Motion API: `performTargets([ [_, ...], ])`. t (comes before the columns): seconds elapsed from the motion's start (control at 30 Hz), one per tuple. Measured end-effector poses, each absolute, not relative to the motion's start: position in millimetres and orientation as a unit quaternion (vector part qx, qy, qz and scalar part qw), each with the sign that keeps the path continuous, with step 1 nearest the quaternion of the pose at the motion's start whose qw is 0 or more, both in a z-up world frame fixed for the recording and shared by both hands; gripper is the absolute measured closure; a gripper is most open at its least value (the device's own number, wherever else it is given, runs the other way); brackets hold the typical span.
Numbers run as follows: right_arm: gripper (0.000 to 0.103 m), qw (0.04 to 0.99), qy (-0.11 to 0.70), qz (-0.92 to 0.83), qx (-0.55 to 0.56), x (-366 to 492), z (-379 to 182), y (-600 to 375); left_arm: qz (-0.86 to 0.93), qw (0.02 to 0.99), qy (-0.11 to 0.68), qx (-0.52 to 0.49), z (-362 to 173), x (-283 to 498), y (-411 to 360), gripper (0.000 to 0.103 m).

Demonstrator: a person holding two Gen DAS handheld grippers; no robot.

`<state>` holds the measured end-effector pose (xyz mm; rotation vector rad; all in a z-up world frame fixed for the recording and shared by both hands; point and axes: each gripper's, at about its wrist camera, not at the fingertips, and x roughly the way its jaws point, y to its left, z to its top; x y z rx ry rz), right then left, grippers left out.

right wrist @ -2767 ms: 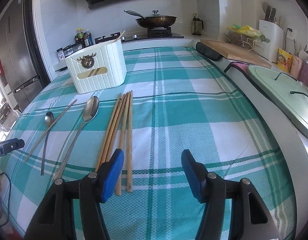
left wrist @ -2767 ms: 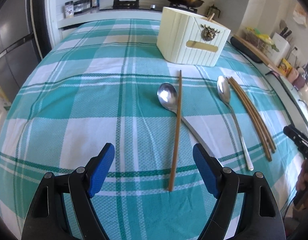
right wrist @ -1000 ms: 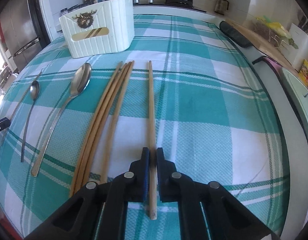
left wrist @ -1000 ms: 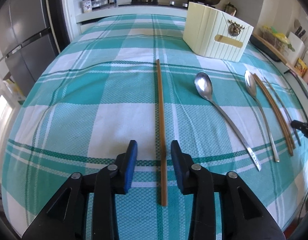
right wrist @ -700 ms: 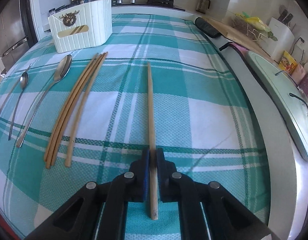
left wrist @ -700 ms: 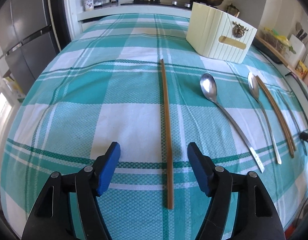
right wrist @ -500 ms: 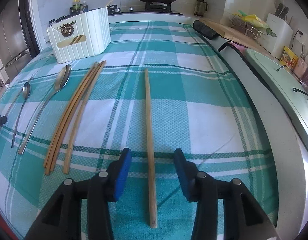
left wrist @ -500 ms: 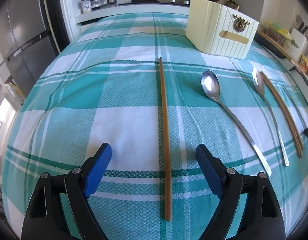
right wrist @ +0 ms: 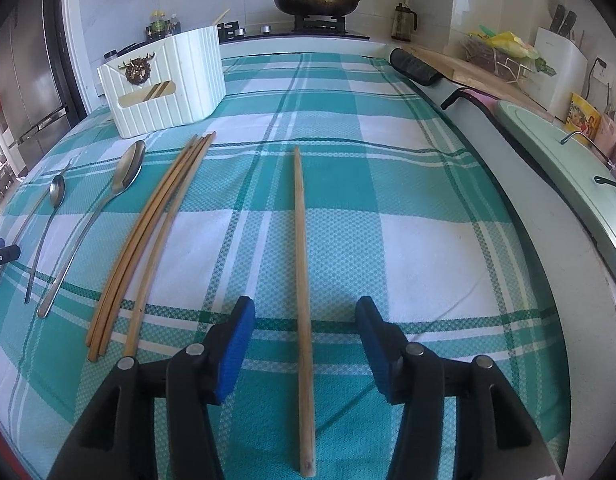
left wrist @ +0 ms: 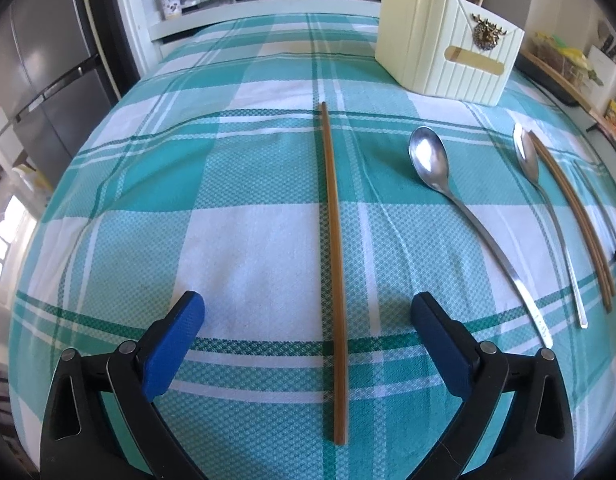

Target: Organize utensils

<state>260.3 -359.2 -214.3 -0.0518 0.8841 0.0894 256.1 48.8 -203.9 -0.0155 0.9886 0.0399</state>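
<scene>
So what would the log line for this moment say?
left gripper: open | right gripper: open | chopstick on cloth | pale chopstick on cloth

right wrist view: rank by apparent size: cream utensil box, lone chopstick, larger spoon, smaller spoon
1. cream utensil box, bulkiest, though farthest.
2. lone chopstick, longest, but nearest the camera, so inflated.
3. larger spoon.
4. smaller spoon, at similar distance, so that ranking holds.

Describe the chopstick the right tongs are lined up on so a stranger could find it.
Start at the cream holder on the checked cloth. Right of the bundled chopsticks lies one chopstick, alone, its near end between the open right tongs.
</scene>
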Motion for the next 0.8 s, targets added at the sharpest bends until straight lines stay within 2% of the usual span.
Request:
performTargets([
  [0.4,0.044,0.902,0.429,0.046,-0.028,260,-215,-357,0.009,0.882,0.471,-0.004,-204,251,49,0.000],
  [0.63,0.043,0.901,0.430,0.047,-0.029,261,-215,-356,-0.008,0.863,0.504,0.001,-202,260,50,0.001],
  [0.8,0.044,0.880,0.470,0.070,-0.014,271,-201,-366,-0.014,0.860,0.509,0.005,-179,275,64,0.001],
])
